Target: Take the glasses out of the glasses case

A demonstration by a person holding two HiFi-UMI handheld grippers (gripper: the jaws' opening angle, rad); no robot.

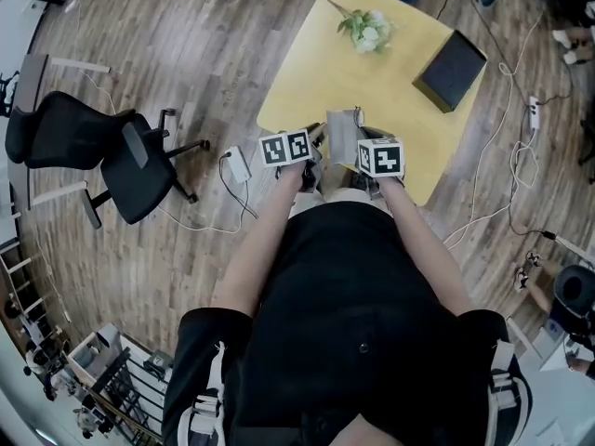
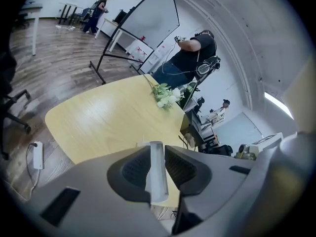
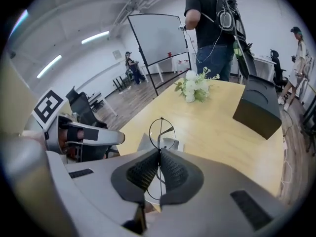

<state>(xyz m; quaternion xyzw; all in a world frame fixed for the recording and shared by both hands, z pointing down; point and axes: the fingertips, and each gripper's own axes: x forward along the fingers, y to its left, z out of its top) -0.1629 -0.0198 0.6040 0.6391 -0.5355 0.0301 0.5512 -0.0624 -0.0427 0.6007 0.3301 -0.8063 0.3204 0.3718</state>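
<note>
Over the near edge of the yellow table (image 1: 390,86) my two grippers hang side by side. The left gripper (image 2: 157,152) is shut on a wall of the grey glasses case (image 2: 157,177), a pale slab that fills the gap between its pads. In the head view the case (image 1: 342,136) stands between the two marker cubes. My right gripper (image 3: 159,157) is shut on thin round wire glasses (image 3: 161,128); one lens ring sticks out above the pads, just over the case (image 3: 148,143). From the right gripper view the left gripper (image 3: 94,135) shows at left.
A black box (image 1: 450,70) and a bunch of white flowers (image 1: 365,29) lie on the far part of the table. A black office chair (image 1: 112,151), a power strip (image 1: 236,163) and cables sit on the wooden floor. A person (image 3: 210,23) stands beyond the table.
</note>
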